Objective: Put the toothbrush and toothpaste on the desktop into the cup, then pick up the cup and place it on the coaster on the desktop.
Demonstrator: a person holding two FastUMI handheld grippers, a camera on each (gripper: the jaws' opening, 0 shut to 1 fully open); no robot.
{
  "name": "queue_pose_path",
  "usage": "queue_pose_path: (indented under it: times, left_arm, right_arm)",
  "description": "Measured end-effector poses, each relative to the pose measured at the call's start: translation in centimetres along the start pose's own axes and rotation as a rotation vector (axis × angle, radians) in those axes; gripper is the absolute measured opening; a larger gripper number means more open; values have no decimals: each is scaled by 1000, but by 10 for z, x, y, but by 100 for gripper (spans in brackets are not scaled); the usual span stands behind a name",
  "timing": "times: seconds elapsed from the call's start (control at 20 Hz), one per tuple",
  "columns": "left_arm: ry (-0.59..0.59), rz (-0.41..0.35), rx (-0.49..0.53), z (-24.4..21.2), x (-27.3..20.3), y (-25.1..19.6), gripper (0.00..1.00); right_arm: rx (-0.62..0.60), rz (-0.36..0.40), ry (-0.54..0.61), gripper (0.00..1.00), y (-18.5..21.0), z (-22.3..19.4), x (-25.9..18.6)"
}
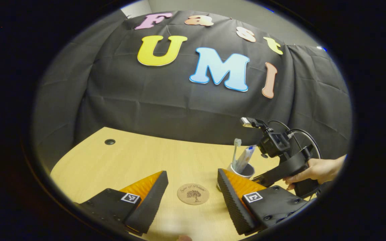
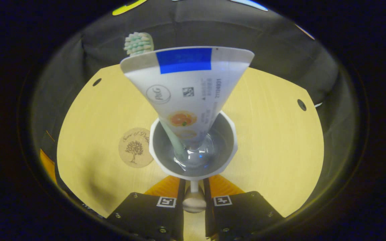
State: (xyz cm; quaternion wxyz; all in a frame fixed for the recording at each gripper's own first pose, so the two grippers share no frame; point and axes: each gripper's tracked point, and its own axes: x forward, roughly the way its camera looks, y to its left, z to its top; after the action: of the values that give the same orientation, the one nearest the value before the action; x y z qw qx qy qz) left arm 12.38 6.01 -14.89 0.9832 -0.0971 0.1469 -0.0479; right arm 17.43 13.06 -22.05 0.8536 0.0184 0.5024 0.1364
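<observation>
While the left tongs [image 1: 193, 192] hang spread wide above the wooden surface [image 1: 126, 160] with nothing between their fingers, the round cork coaster [image 1: 193, 193] lies on the wood in the gap they frame. In the left gripper view the white cup [image 1: 243, 171] stands just past the coaster, to its right, with the toothbrush [image 1: 236, 150] and the toothpaste [image 1: 245, 157] both standing up out of it. Behind the cup, a hand [image 1: 313, 170] holds the other gripper by its dark body.

In the right gripper view, the right tongs [image 2: 194, 192] are clenched nearly together on the cup's handle [image 2: 194, 197], one finger pressing on each side of it. The cup [image 2: 193, 147] sits just ahead of those fingers, seen from above into its grey inside. The toothpaste [image 2: 186, 93] stands cap down in the cup with its flat crimped end uppermost, and the toothbrush [image 2: 138, 43] leans beside it, bristled head showing behind the tube's upper left corner. The coaster [image 2: 135, 147] lies just beside the cup on its left; whether the two touch cannot be told, nor whether the cup's base rests on the surface [image 2: 273, 134].
</observation>
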Motion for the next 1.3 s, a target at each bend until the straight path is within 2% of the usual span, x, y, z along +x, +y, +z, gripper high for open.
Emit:
queue_pose_path:
  times: [0.25, 0.3, 0.4, 0.65, 0.8, 0.85, 0.9, 1.0, 1.1, 1.15, 1.3]
  left_arm:
    - [-1, 25, -9, -2, -12, 10, 96]
    - [-1, 32, -10, -2, -15, 13, 96]
    - [-2, 47, -13, -3, -23, 20, 96]
    - [4, 81, -33, -9, -38, 38, 96]
    - [4, 99, -36, -10, -47, 48, 96]
    - [5, 103, -37, -10, -49, 52, 96]
    - [6, 107, -38, -10, -51, 55, 96]
    - [7, 111, -38, -11, -53, 60, 96]
    - [5, 115, -34, -12, -56, 66, 96]
    - [5, 116, -33, -11, -56, 67, 96]
    - [11, 110, -34, -12, -55, 69, 96]
  right_arm:
    - [-29, 45, -8, 25, 27, 2, -9]
    - [-36, 53, -9, 29, 33, 2, -9]
    - [-55, 67, -5, 25, 45, 2, -11]
    - [-94, 82, 5, 25, 70, 4, -5]
    - [-117, 86, 15, 25, 79, 5, 0]
    - [-123, 85, 19, 22, 83, 6, 3]
    - [-125, 82, 23, 29, 87, 6, 6]
    - [-128, 83, 40, 25, 92, 6, 8]
    - [-134, 84, 54, 29, 89, 4, 8]
    - [-139, 83, 57, 25, 89, 4, 8]
    - [-145, 73, 57, 25, 90, 4, 8]
